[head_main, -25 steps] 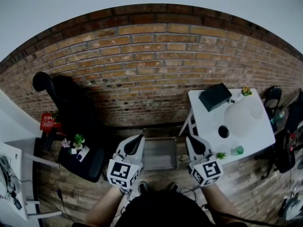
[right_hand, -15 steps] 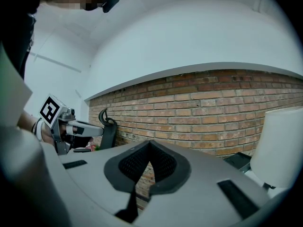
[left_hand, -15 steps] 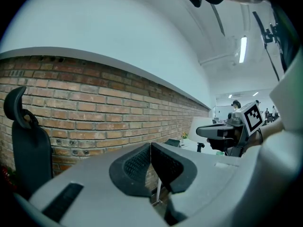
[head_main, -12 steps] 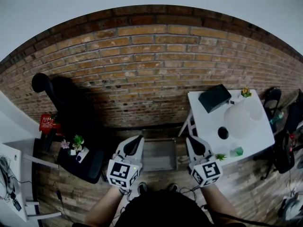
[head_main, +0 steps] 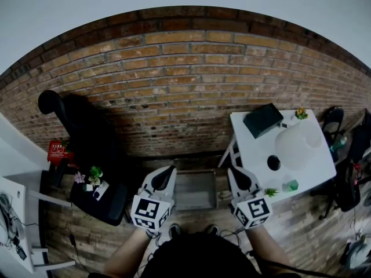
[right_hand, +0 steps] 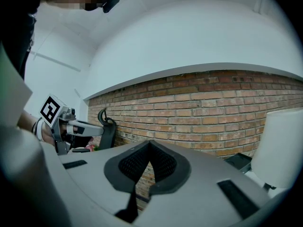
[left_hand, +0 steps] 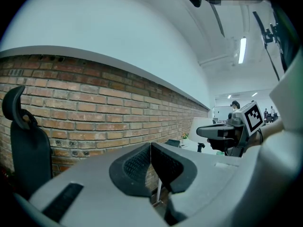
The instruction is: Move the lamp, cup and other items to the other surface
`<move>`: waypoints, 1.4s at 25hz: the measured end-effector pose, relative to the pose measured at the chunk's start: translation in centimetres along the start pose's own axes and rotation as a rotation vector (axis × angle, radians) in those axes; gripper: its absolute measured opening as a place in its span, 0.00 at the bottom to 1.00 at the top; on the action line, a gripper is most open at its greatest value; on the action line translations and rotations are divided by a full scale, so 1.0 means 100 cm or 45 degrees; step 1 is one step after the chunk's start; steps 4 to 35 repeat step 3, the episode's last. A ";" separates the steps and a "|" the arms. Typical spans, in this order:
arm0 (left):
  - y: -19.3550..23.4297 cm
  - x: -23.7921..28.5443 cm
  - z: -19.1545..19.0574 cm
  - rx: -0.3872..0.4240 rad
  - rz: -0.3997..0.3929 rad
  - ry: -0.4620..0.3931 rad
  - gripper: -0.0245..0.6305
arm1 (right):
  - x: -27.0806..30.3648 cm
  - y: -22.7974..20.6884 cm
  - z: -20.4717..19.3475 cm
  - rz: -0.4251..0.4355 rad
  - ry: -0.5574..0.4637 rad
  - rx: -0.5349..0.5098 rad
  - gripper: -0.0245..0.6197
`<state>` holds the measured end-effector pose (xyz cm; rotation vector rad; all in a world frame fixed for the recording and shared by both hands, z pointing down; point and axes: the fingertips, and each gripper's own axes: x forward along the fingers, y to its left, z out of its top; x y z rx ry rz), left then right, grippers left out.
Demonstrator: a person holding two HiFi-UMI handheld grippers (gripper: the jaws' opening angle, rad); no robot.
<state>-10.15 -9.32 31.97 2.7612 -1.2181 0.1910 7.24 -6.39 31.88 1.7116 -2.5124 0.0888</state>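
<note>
Both pairs of tongs are clenched tight on nothing, pads pressed together, and held side by side low in front of the person. The left tongs [head_main: 170,171] point at the brick wall [head_main: 185,80], and the right tongs [head_main: 235,171] sit just beside the near corner of the white square tabletop [head_main: 255,149].

The white lamp with the broad pale shade [head_main: 295,146] stands further out on that tabletop, to the right of the right tongs and apart from them. The small black cup [head_main: 273,163] stands just beside the lamp's shade, on the side nearer the tongs. A tiny green potted plant [head_main: 270,191] sits at the tabletop's near edge, closest of all to the right tongs. A dark flat box [head_main: 262,119] lies at the far corner.

Off to the left stands a black office chair [head_main: 95,146].

As for writing, each pair of tongs carries a cube with square black-and-white markers (patterns, not words). A red object [head_main: 58,151] by the chair shows white print too small to read.
</note>
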 end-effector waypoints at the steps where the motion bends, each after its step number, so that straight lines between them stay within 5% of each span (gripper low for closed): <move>1: 0.000 0.000 0.000 -0.003 -0.001 0.002 0.05 | 0.000 0.000 0.000 -0.001 0.001 0.000 0.04; 35: 0.001 -0.001 -0.001 -0.008 -0.003 0.006 0.05 | 0.001 0.000 0.000 -0.004 0.003 0.000 0.04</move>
